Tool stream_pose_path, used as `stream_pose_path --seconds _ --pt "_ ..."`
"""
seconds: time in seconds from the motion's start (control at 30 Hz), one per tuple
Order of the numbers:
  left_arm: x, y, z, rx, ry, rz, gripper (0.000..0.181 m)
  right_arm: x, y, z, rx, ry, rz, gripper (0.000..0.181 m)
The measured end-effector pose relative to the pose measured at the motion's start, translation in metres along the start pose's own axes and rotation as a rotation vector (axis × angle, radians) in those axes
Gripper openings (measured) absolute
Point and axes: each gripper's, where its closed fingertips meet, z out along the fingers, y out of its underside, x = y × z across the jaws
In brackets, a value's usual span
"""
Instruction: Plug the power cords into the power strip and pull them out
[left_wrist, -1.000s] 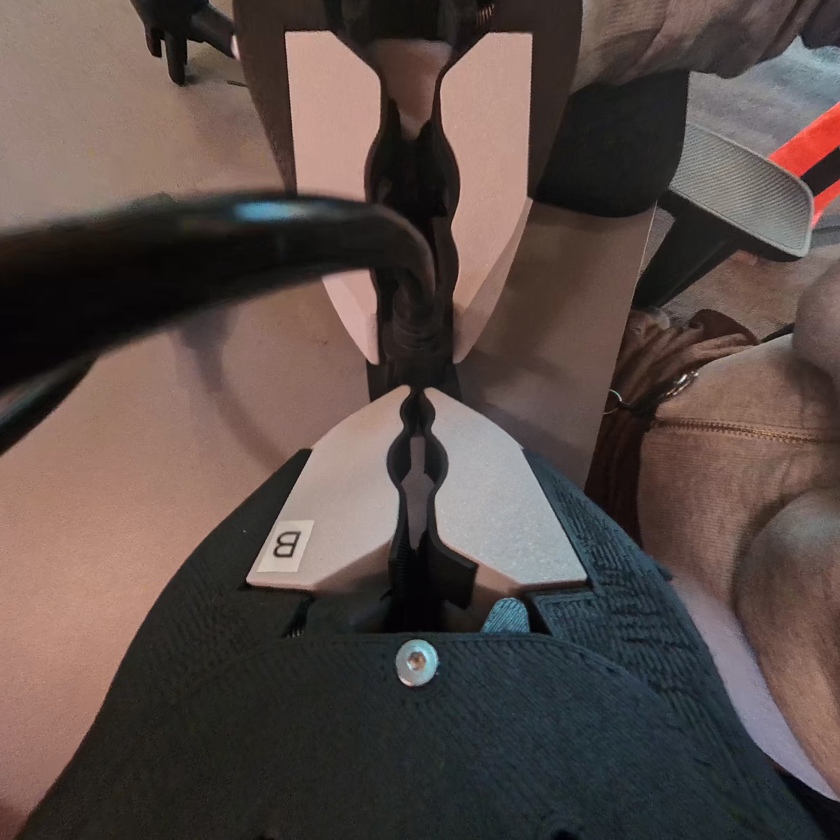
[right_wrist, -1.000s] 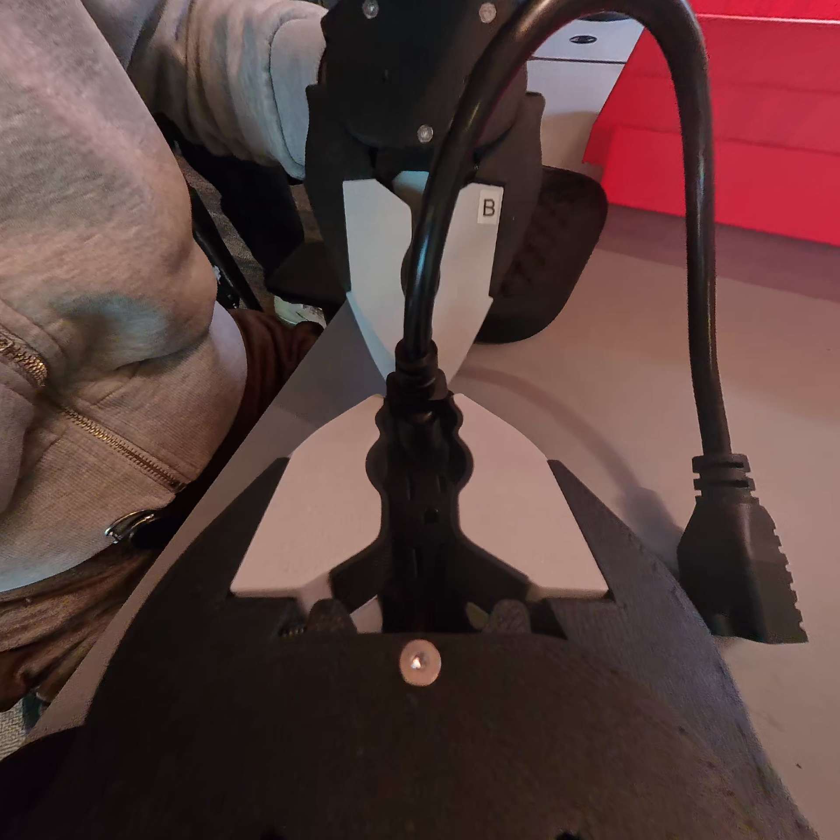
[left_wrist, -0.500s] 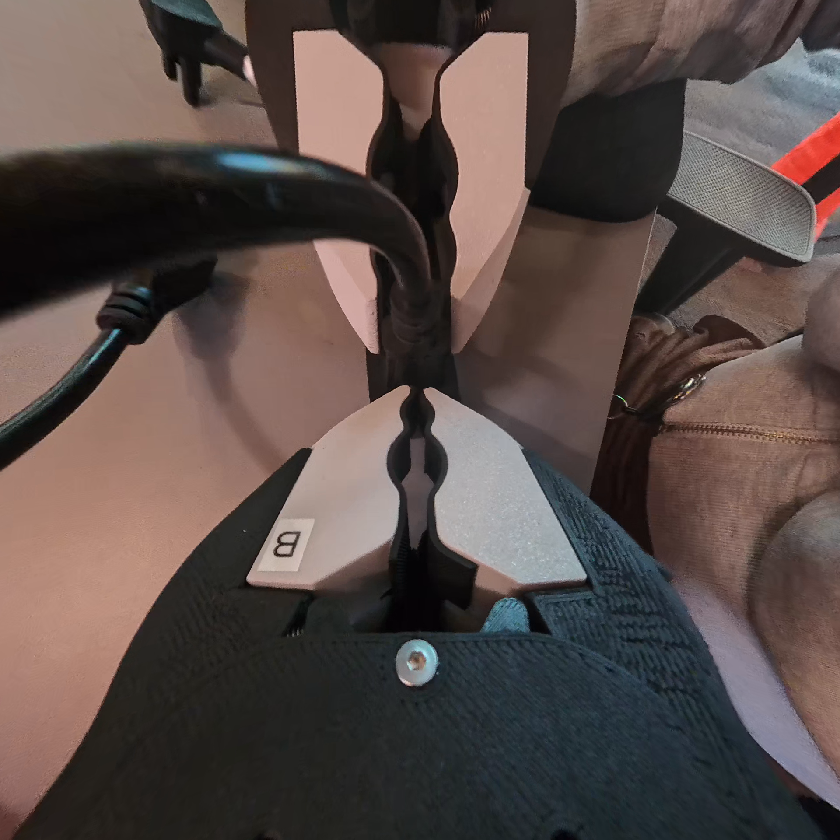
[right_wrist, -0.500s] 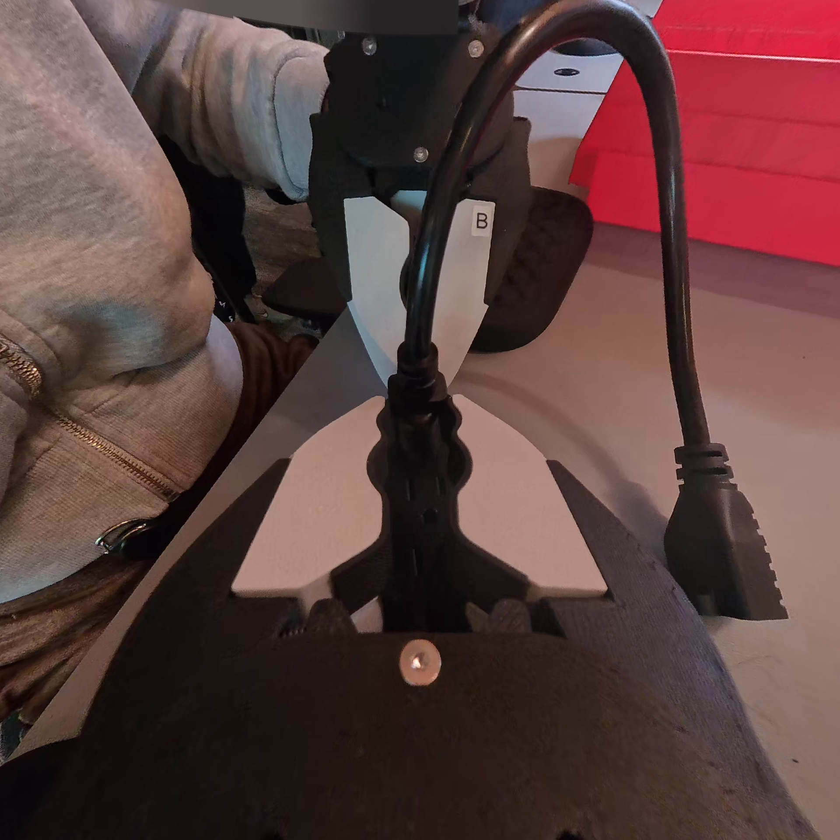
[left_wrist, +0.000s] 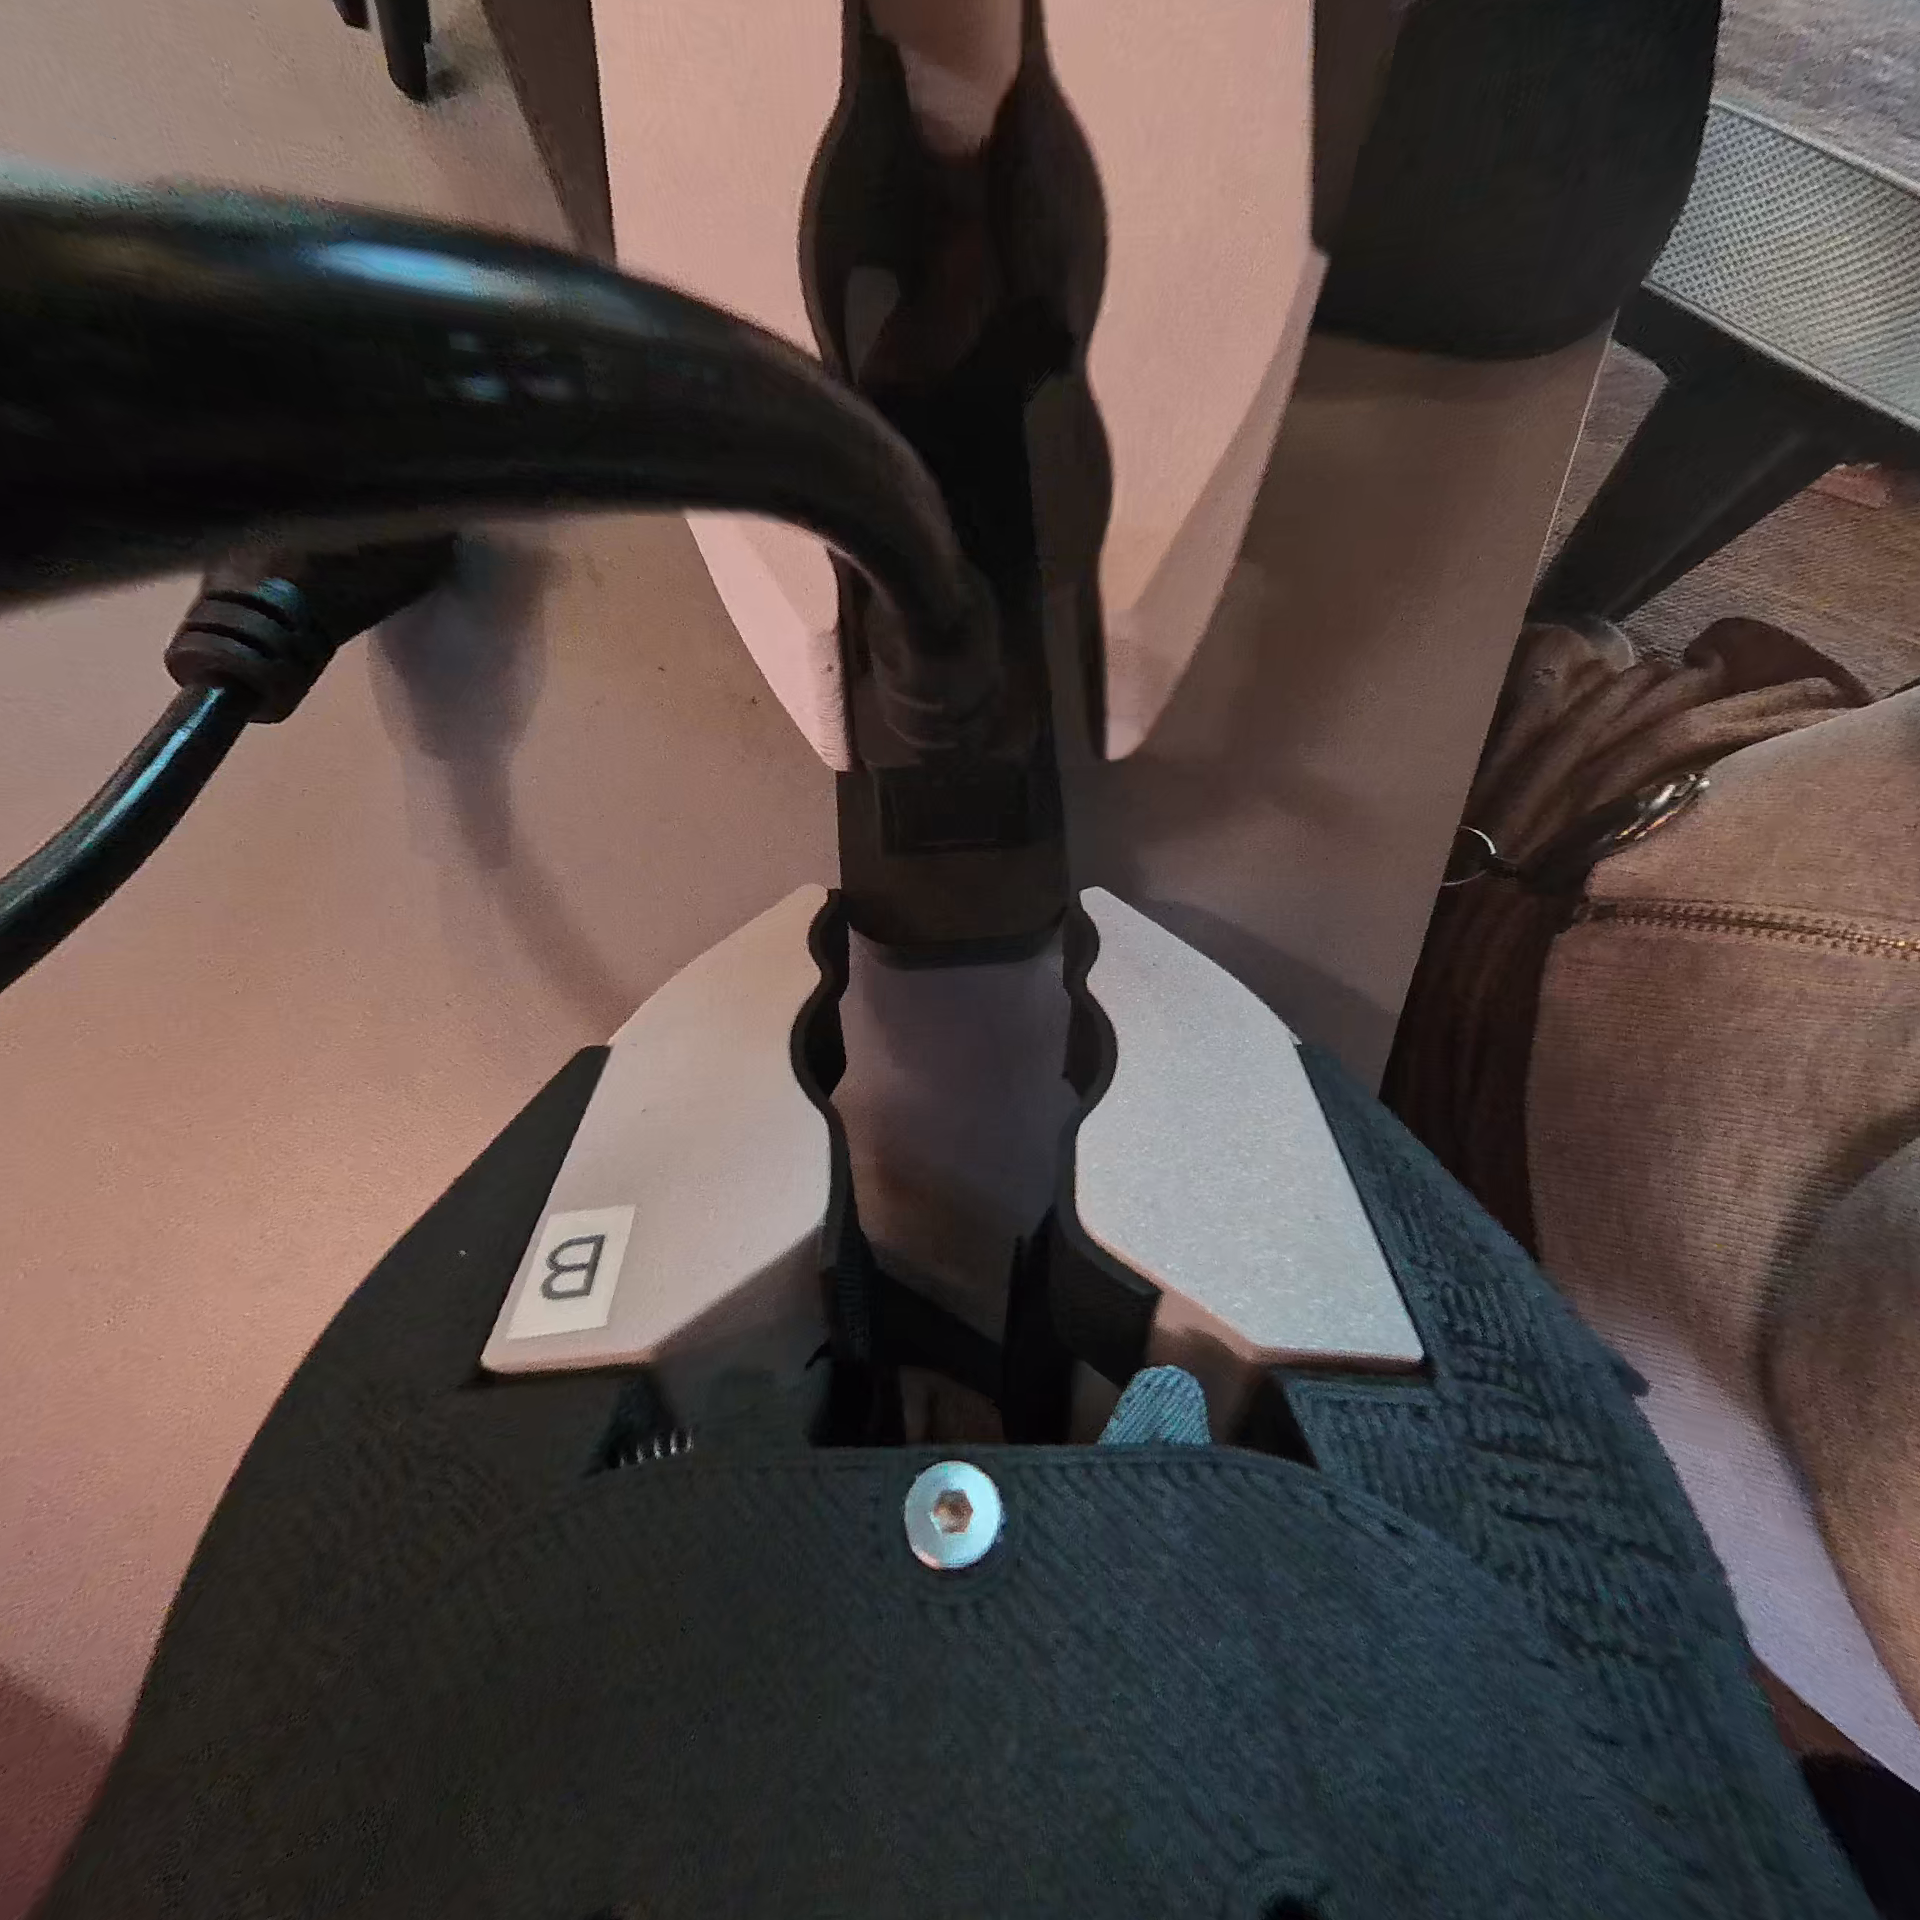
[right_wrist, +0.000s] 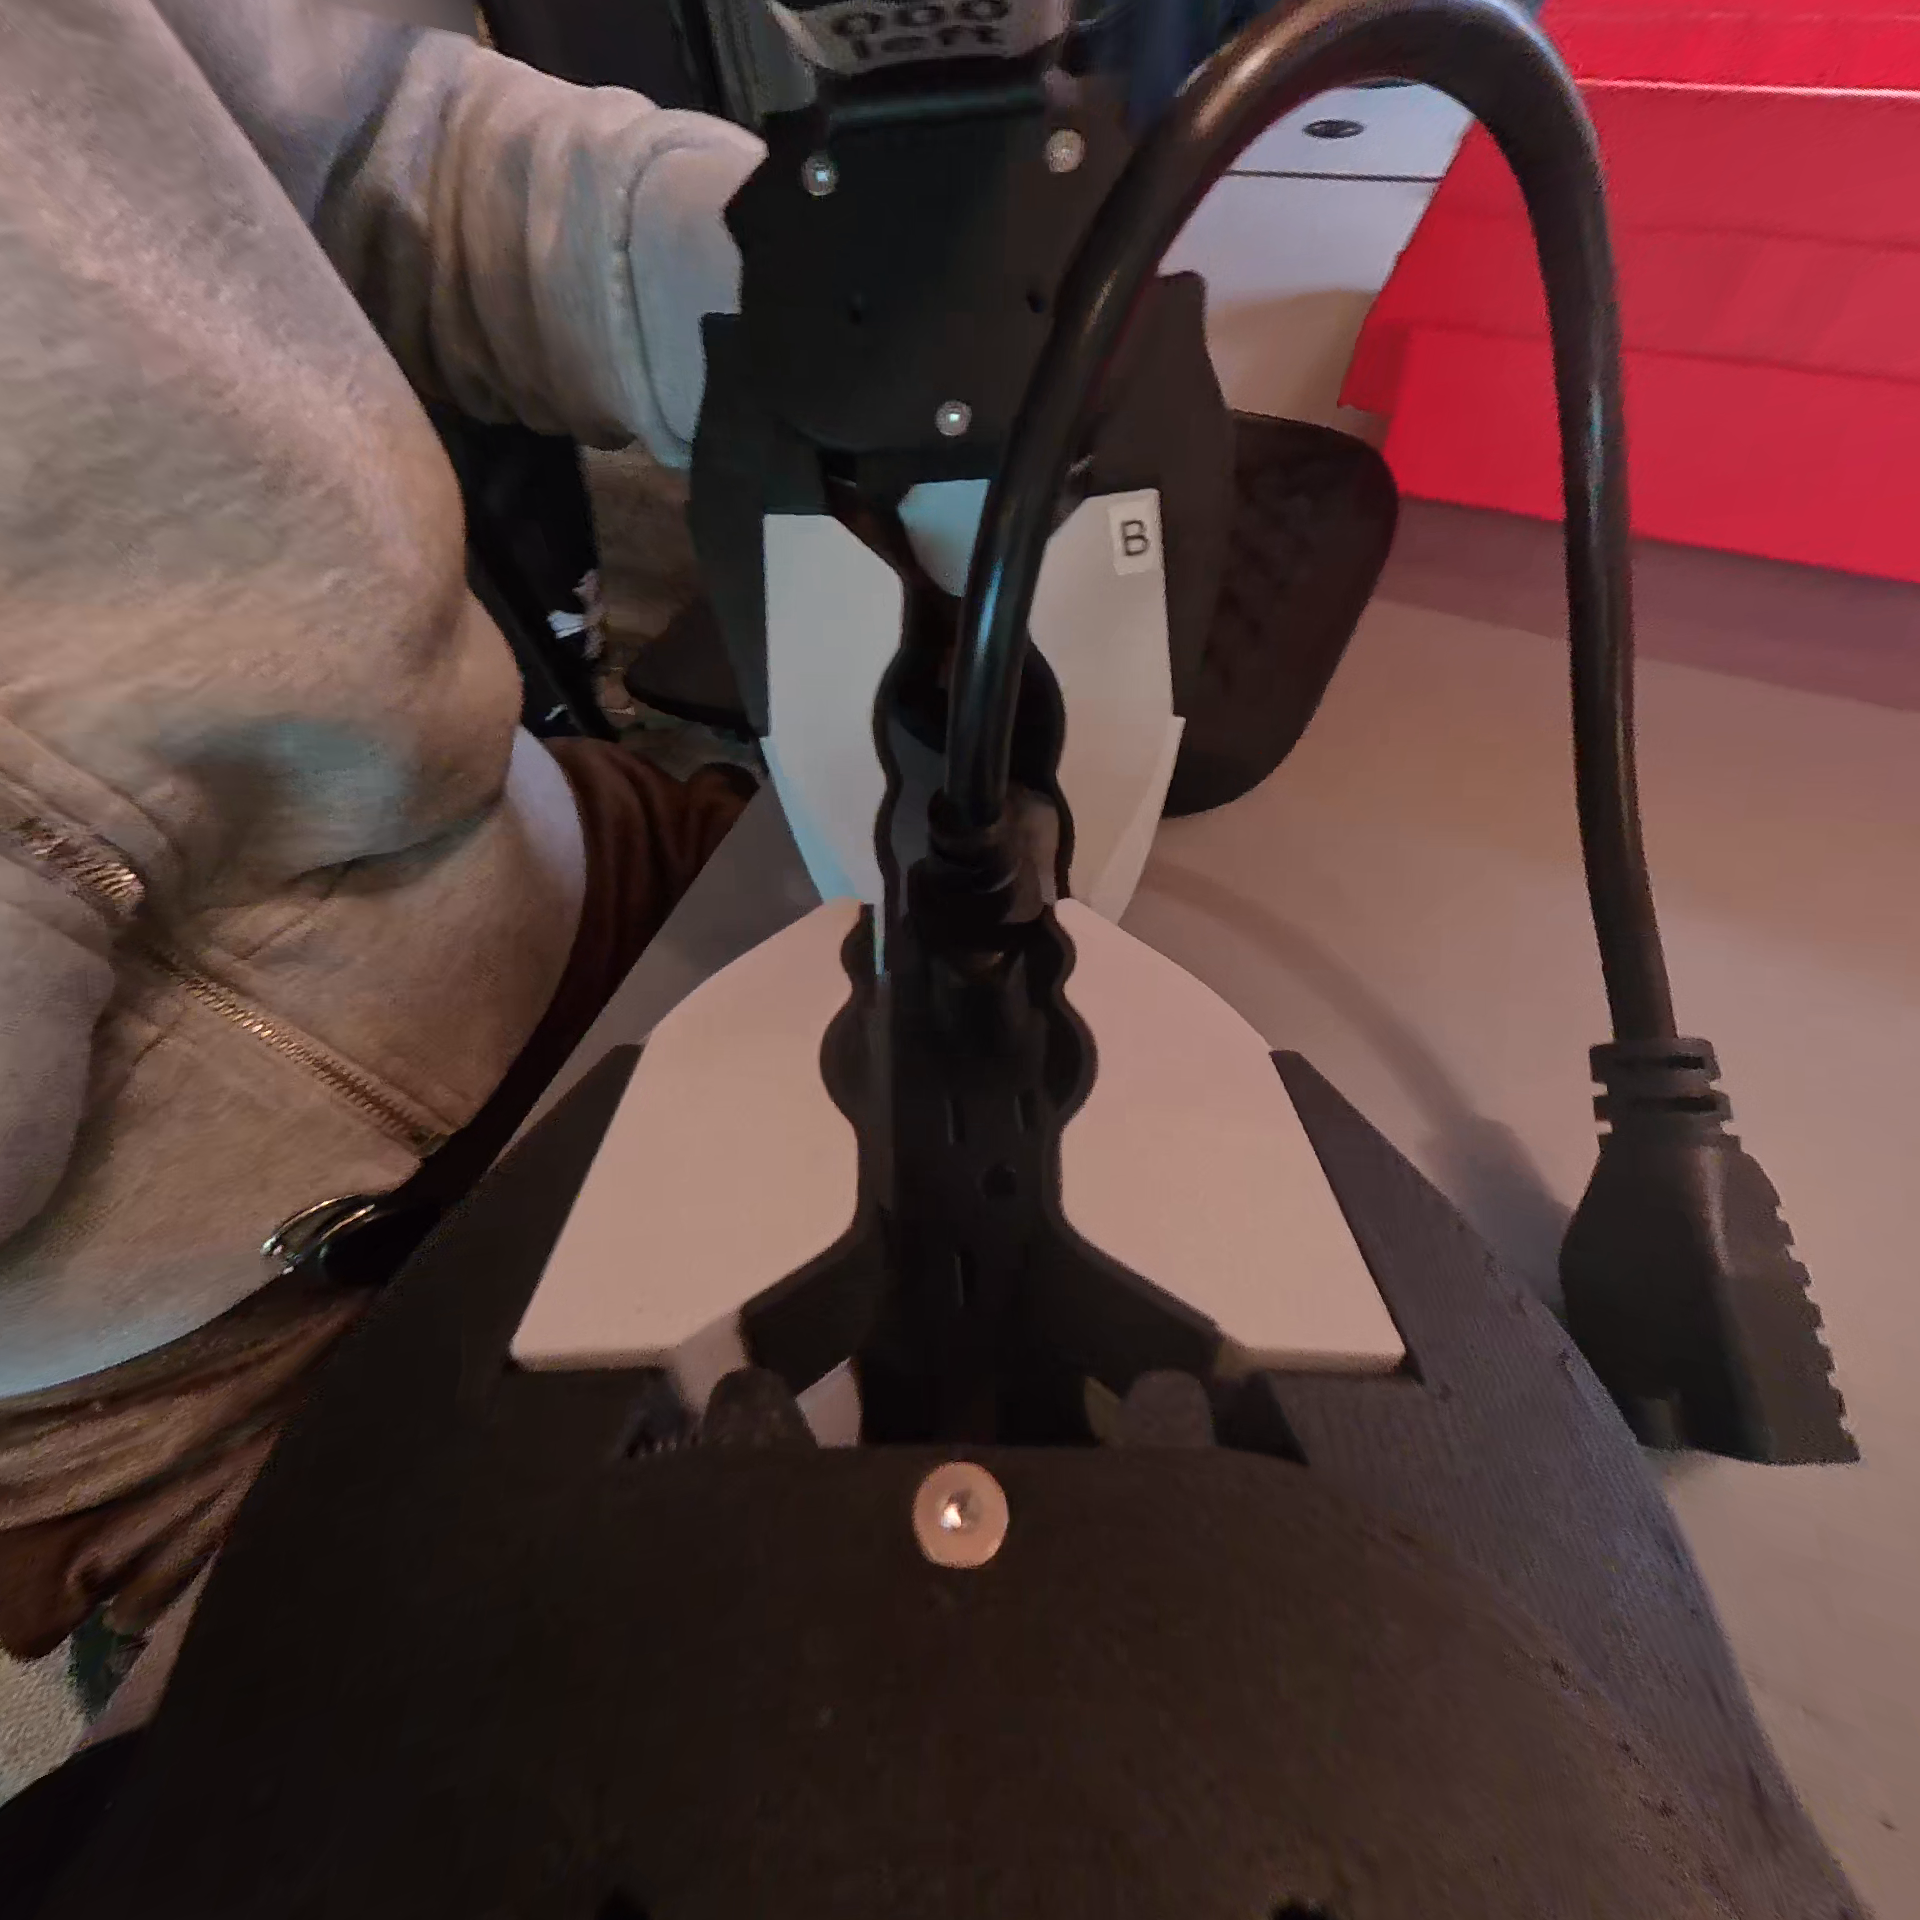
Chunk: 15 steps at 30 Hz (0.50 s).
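Power strip: the black power strip (right_wrist: 961, 1174) is clamped lengthwise between the pads of the right gripper (right_wrist: 966, 914), above the desk (right_wrist: 1403, 914) near its front edge, beside the person's grey zip jacket (right_wrist: 208, 727).
Reason for hold: judged, the right gripper steadies the strip in the air so that a plug can be pushed in or drawn out against it.
Strip cord: a thick black cord (right_wrist: 1507, 312) leaves the far end of the strip, arches upward and comes down to a black connector block (right_wrist: 1683, 1278) resting on the desk to the right.
Left gripper: the left gripper (left_wrist: 951, 925) points at the strip's end (left_wrist: 951, 842) from the opposite side; its jaws stand apart, a moderate gap, with nothing between the pads.
Reason for opening: judged, the spread lets the left gripper either close on the strip end or back away; which one cannot be told.
Second cord: a thinner black cord with a ribbed collar (left_wrist: 244, 649) lies on the desk towards the left edge in the left wrist view.
Count, grippers: two.
Count, power strips: one.
Count, cords in view: two.
Count, plugs seated in the strip: cannot tell; the sockets are hidden by the pads.
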Motion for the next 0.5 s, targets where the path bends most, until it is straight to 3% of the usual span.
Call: stream_pose_path --seconds 0.23,0.3,0.5 --pt "-0.001 0.000 0.000 0.000 0.029 -0.045 0.041 0.002 0.000 0.001 -0.024 -0.031 -0.104 0.033" --pt "-0.001 -0.002 -0.001 0.011 0.038 -0.058 0.052 0.000 0.000 0.001 -0.034 -0.061 -0.107 0.036" --pt "-0.006 -0.007 -0.004 0.043 -0.031 -0.053 0.068 -0.001 -0.029 -0.012 -0.044 -0.055 -0.213 0.068"
